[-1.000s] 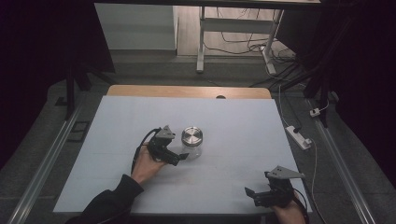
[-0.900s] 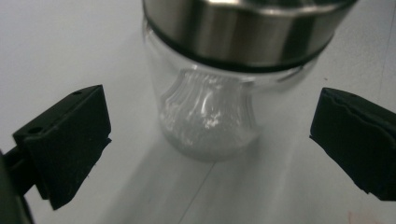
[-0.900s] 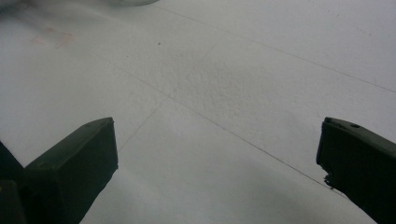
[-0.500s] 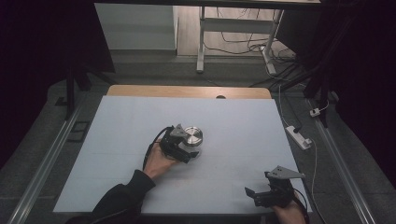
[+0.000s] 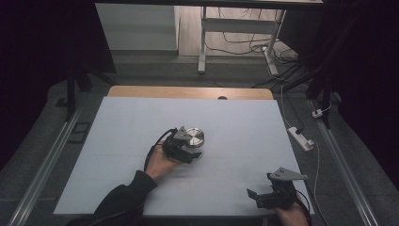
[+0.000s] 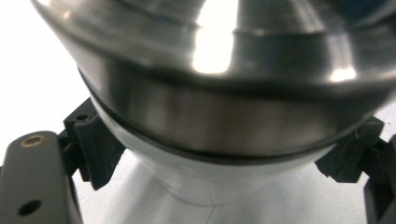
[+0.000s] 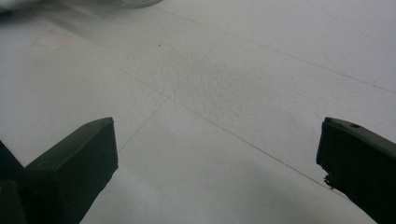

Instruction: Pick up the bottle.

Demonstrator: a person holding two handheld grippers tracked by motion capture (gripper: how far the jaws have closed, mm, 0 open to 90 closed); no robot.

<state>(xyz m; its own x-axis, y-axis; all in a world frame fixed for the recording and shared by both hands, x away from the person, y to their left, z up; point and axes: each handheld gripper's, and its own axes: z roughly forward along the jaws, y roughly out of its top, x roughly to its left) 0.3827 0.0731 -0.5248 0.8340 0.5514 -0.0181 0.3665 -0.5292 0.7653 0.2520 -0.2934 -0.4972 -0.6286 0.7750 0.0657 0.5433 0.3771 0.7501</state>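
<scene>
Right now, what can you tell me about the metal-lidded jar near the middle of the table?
The jar is small and round, with a shiny silver metal lid over a clear, glass-like body. It stands upright on the white table, a little to the left of the middle. In the left gripper view the black pads of the left claw press on its body just under the lid, one on each side. The jaws have just been closing on it. What is inside cannot be made out.

One metal jar (image 5: 195, 138); two grippers: left (image 5: 188, 149), right (image 5: 256, 197); one table (image 5: 117, 127).
</scene>
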